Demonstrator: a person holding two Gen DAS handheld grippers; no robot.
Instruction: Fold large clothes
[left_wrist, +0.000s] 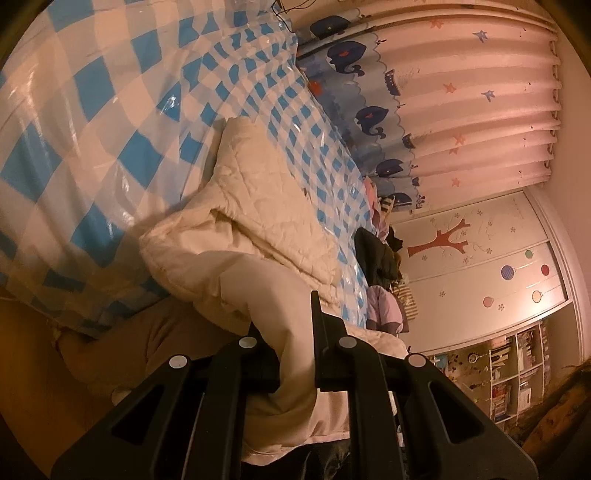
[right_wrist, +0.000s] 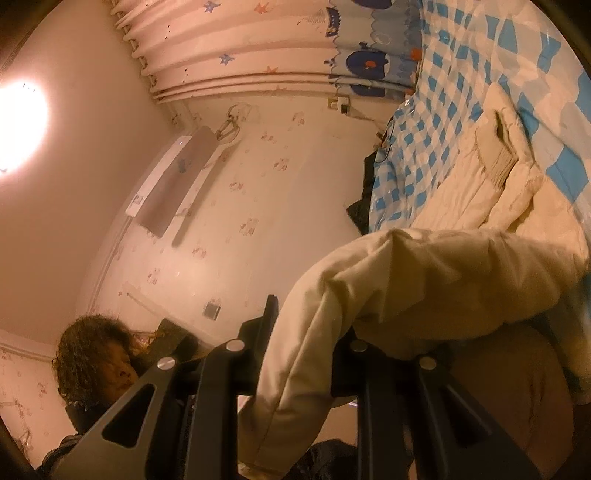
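One cream jacket, on the checked bed cover, lower edge lifted. Two claws: left claw clamped on a fold at 6 o'clock; right claw clamped on another, its far finger hidden by cloth. Clothes pile at 3 o'clock, count unclear.

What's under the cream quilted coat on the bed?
The cream quilted coat lies on a blue-and-white checked plastic sheet that covers the bed. Both grippers clamp its near edge. Whatever lies beneath the coat's middle is covered.
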